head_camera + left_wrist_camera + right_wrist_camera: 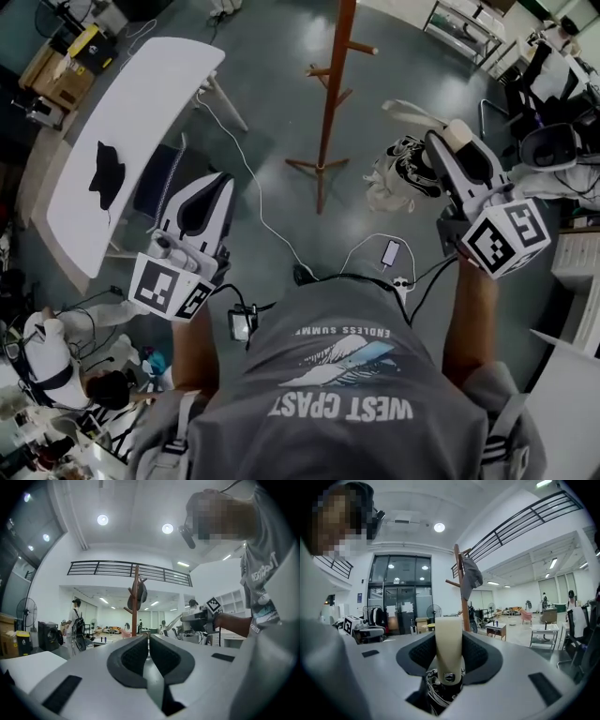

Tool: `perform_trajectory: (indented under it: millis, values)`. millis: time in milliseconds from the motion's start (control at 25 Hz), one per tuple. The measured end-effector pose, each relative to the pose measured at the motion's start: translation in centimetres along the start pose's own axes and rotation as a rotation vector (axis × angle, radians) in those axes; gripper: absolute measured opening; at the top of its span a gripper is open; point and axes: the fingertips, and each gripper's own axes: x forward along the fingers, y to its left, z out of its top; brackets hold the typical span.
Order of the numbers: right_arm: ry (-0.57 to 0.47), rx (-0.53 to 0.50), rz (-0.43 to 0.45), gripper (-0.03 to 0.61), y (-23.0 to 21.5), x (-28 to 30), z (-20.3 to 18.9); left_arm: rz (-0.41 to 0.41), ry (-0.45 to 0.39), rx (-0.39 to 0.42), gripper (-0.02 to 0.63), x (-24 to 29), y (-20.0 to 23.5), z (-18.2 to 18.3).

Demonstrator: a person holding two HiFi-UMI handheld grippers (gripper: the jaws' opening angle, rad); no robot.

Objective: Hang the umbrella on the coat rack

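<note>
one load: right claw [449, 626] pinches the umbrella handle [448, 649], aimed at the coat rack [326, 112] for hanging; left claw [149, 641] pressed together, empty.

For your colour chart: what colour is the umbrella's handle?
Cream umbrella handle, clearest in right gripper view.

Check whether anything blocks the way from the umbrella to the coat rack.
Nothing visible does. The right hand-held gripper is shut on the umbrella by its handle, and only bare floor lies between it and the coat rack. A cap hangs near the rack's top.
</note>
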Motion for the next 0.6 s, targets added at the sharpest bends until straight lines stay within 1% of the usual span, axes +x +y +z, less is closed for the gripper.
perform_trajectory:
  millis: [280, 600]
  values:
    - [0.005, 0.003, -0.012, 0.172, -0.1, 2.2, 0.4, -0.002, 0.001, -0.019, 0.023, -0.4, 1.5, -0.4]
    - [0.014, 0.009, 0.017, 0.172, -1.2, 5.0, 0.1, 0.050, 0.009, -0.022, 0.023, -0.2, 2.9, -1.0]
